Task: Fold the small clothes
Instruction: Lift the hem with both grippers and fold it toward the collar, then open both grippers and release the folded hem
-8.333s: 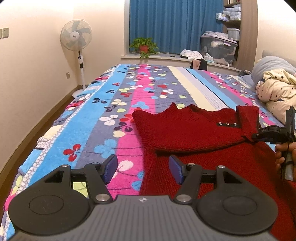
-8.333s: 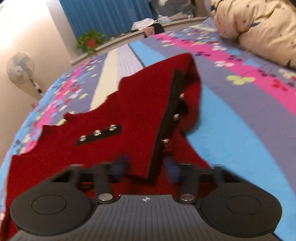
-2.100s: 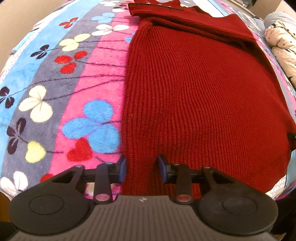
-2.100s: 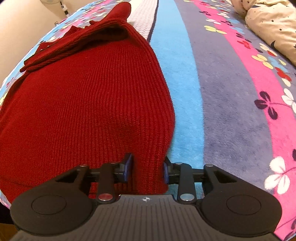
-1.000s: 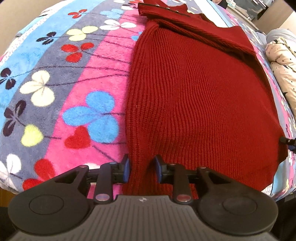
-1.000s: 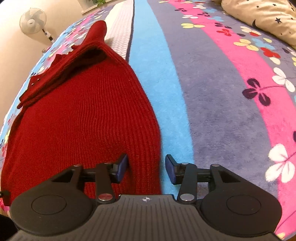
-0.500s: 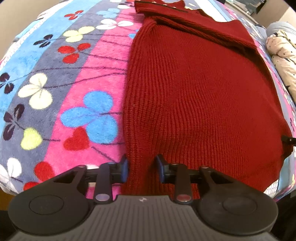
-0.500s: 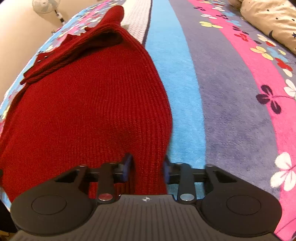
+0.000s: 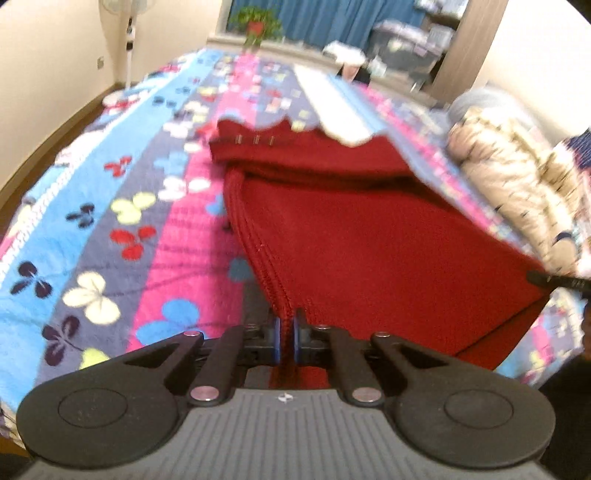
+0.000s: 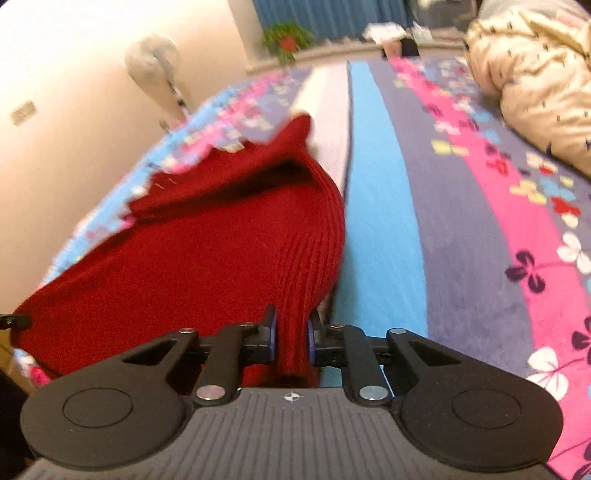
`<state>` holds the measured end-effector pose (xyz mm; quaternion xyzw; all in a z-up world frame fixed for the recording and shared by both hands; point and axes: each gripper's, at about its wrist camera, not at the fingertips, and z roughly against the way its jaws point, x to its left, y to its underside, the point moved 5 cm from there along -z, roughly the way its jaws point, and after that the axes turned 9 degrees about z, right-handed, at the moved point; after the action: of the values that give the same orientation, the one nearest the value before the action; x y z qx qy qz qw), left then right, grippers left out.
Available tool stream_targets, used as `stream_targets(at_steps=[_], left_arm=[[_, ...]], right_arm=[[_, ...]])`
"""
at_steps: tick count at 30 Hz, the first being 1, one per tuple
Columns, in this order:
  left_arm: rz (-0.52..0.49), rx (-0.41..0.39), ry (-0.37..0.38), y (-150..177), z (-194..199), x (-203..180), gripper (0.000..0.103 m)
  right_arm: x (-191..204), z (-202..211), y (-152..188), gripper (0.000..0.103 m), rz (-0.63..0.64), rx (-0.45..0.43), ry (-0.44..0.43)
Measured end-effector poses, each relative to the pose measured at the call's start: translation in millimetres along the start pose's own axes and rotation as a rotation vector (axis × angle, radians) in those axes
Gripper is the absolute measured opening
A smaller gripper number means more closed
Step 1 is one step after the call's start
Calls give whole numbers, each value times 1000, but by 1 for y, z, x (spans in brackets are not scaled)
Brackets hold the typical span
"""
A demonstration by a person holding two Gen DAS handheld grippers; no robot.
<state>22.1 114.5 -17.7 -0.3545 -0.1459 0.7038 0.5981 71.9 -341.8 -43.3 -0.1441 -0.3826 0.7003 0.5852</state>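
Note:
A dark red knit sweater [image 9: 369, 236] lies on the flowered bedspread [image 9: 110, 236], sleeves folded across its far end. My left gripper [image 9: 286, 338] is shut on the sweater's near left hem corner and holds it raised off the bed. My right gripper [image 10: 291, 341] is shut on the near right hem corner of the sweater [image 10: 207, 258], also raised. The right gripper's tip shows at the sweater's right corner in the left wrist view [image 9: 554, 279]. The hem hangs taut between the two grippers.
A cream star-print duvet [image 9: 517, 177] is bunched on the bed's right side; it also shows in the right wrist view [image 10: 535, 74]. A standing fan [image 10: 155, 70] and a wall are to the left. A windowsill with a plant [image 9: 255, 22] is beyond the bed.
Both grippers closed fully on the hem corners and lifted them off the bed. The cameras now tilt up toward the far end of the room.

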Motion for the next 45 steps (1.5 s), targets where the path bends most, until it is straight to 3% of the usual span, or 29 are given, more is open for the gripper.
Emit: stream_targets(at_steps=[7, 11, 16, 22, 27, 31, 34, 37, 40, 42, 45], left_arm=[[16, -141, 186, -24, 113, 5, 6], [83, -152, 218, -39, 110, 18, 6], [199, -55, 136, -65, 35, 47, 6], [122, -13, 6, -99, -60, 61, 6], [139, 24, -53, -96, -116, 86, 7], [136, 12, -36, -101, -123, 87, 7], [130, 24, -52, -101, -131, 87, 9], [150, 15, -56, -102, -130, 90, 16], [167, -22, -92, -106, -122, 98, 25], [187, -56, -147, -110, -114, 110, 27], [215, -58, -180, -107, -106, 126, 27]], right_arm=[[44, 112, -11, 13, 26, -185, -171], [36, 139, -15, 13, -5, -242, -223], [-14, 73, -18, 13, -117, -101, -122], [-45, -14, -37, 13, -174, -2, -63], [-50, -67, -38, 14, -189, 25, -30], [-48, -97, -26, 14, -192, 67, 21], [-48, -103, -32, 15, -186, 47, 28], [-53, -106, -30, 16, -221, 53, 30], [-54, -101, -31, 25, -217, 38, 42], [-62, -93, -33, 36, -223, 6, 94], [-81, -75, -36, 36, -238, -50, 222]])
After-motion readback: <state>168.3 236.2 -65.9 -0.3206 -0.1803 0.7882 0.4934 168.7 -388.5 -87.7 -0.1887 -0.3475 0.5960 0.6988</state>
